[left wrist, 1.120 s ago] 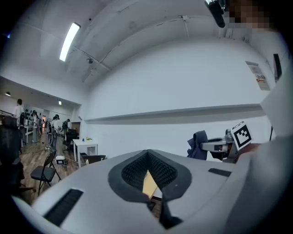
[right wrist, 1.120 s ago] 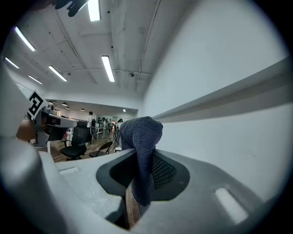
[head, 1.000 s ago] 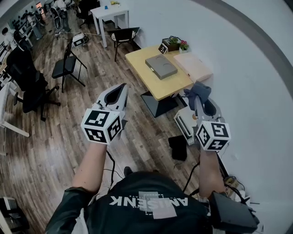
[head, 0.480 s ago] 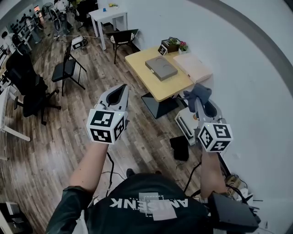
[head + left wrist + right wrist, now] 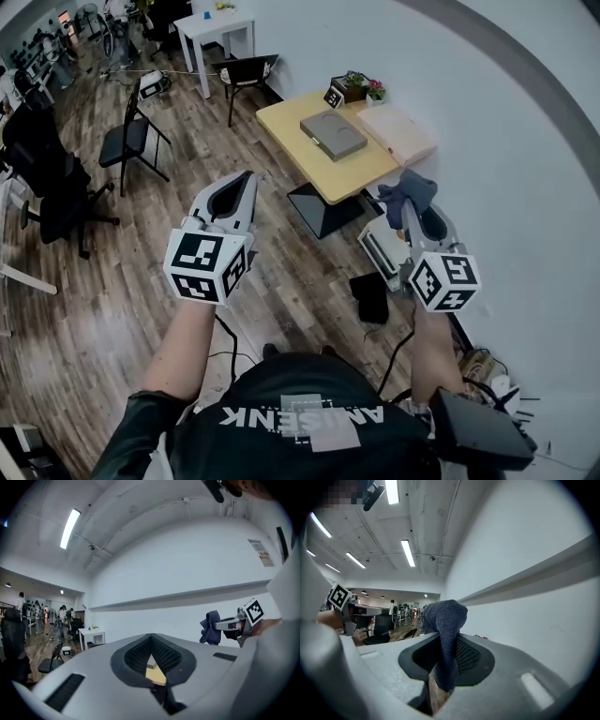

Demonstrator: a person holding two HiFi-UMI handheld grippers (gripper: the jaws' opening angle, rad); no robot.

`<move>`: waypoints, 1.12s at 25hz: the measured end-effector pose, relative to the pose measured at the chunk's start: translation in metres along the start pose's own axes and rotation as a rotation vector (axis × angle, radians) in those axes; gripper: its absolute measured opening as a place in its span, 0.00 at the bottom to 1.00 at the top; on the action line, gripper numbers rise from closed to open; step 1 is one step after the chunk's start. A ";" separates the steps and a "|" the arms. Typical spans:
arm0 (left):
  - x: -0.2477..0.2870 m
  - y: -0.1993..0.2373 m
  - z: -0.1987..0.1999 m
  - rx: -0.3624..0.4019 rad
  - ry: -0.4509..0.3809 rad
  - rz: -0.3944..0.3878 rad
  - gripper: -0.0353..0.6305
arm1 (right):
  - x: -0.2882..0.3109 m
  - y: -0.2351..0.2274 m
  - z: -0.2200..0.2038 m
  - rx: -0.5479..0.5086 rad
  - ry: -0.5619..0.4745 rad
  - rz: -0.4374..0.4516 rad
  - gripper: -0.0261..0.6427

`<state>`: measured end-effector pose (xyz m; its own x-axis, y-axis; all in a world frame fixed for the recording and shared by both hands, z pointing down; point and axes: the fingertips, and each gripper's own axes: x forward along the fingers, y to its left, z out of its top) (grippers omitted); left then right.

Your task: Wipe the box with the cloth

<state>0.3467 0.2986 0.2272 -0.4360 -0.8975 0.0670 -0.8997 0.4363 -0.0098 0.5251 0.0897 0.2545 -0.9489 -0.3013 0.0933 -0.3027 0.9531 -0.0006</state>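
Head view: we stand well back from the yellow table (image 5: 356, 173), both grippers held up in the air. The grey box (image 5: 333, 134) lies flat on the table, with a paler pink slab (image 5: 398, 131) just beside it. We take the grey one for the task's box. The pink piece may be a box too, but it is too small to tell.

The right gripper (image 5: 410, 214) pinches the blue-grey cloth (image 5: 443, 620). Most of the cloth bunches above the jaws, and a tail hangs down between them. The left gripper (image 5: 151, 637) has its jaws pressed together at the tips, with nothing in them.

Risks, as we judge them:
- The cloth is held as a wad by a narrow fold. Dragged over the lid, it may pull free or wipe only a thin strip.
- The box sits loose. A one-sided push may slide it toward the plant pots (image 5: 361, 89) at the table's far end unless the left gripper steadies it.
- A white unit (image 5: 380, 248) and a black item (image 5: 368, 298) lie on the floor between us and the table, and stepping in blind could catch them.

Against half a second ago, little has changed. The left gripper sits slightly lower and further left in frame. The right gripper and cloth hold much the same spot, and the table is no nearer.
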 end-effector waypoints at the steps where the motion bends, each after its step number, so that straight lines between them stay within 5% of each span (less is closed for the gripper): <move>1: -0.002 0.008 -0.003 0.003 0.001 0.009 0.05 | 0.002 0.006 0.000 0.001 -0.006 -0.002 0.16; 4: -0.004 0.026 -0.007 -0.021 -0.024 0.018 0.04 | 0.008 0.014 -0.006 0.020 0.000 -0.012 0.16; 11: 0.000 0.026 -0.001 -0.041 -0.070 -0.105 0.04 | 0.024 0.025 -0.015 0.020 0.013 0.014 0.16; 19: 0.038 0.074 -0.018 -0.059 -0.002 -0.009 0.04 | 0.089 -0.002 -0.009 0.036 -0.009 0.021 0.16; 25: 0.094 0.093 -0.019 0.016 0.008 0.055 0.04 | 0.144 -0.050 -0.003 0.086 -0.061 0.011 0.16; 28: 0.137 0.093 -0.027 0.016 0.029 0.028 0.04 | 0.178 -0.078 -0.012 0.110 -0.039 -0.006 0.16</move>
<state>0.2042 0.2182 0.2628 -0.4603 -0.8826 0.0957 -0.8875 0.4599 -0.0279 0.3810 -0.0374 0.2829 -0.9490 -0.3103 0.0553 -0.3147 0.9428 -0.1098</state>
